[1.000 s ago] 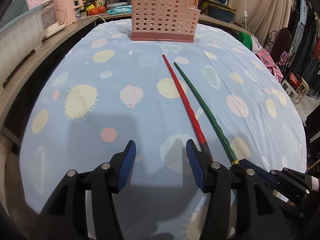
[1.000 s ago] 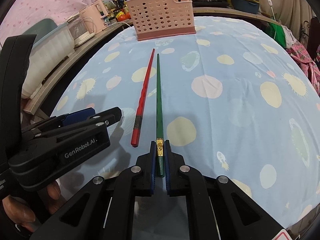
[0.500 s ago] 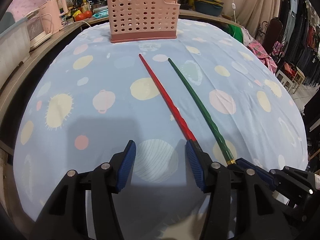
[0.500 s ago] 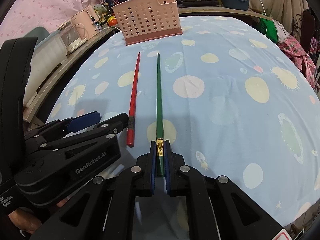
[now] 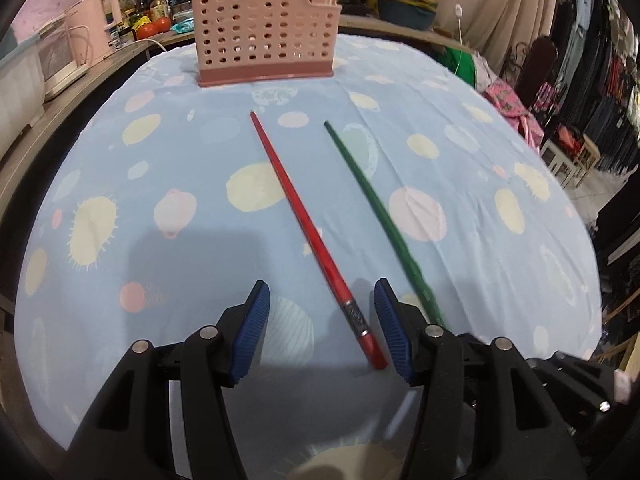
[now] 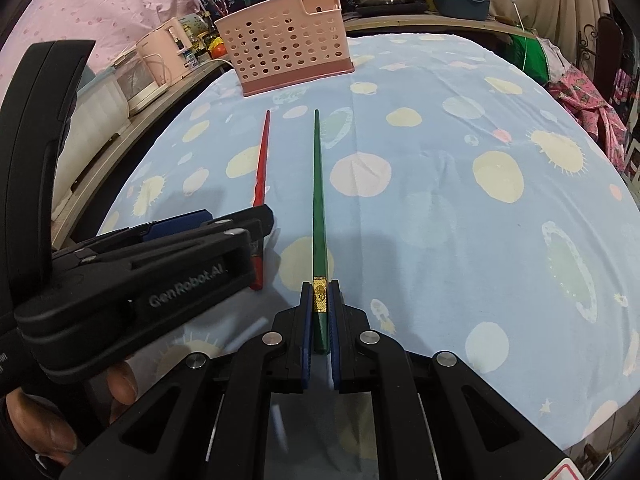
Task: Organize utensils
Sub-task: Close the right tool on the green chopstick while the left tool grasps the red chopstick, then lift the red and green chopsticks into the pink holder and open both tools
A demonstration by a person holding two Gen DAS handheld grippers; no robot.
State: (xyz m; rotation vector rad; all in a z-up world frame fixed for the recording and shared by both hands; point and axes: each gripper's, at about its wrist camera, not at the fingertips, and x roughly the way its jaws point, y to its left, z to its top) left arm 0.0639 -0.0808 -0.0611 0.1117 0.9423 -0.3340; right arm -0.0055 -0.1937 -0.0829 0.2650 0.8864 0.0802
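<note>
1. Pick-up step, right side: the right gripper (image 6: 319, 320) is pinched tight on the butt end of the green stick (image 6: 319, 196), gold band just showing between the pads. Judging by the blur in the left view, the stick looks lifted or moving, tip aimed up the table.
2. Left side is not there yet. The left gripper (image 5: 322, 330) sits low at the near edge, jaws spread wide, straddling the butt of the red stick (image 5: 308, 236) without touching it; the stick lies closer to the right-hand pad (image 5: 394, 334).
3. Next call, I'd say: close those jaws squarely on the red butt, then carry both sticks forward.
4. Both grippers point up the table, side by side and near each other.
5. Far edge: the pink caddy (image 5: 264, 28) stands upright, well apart from both tips, the likely drop-in target.
</note>
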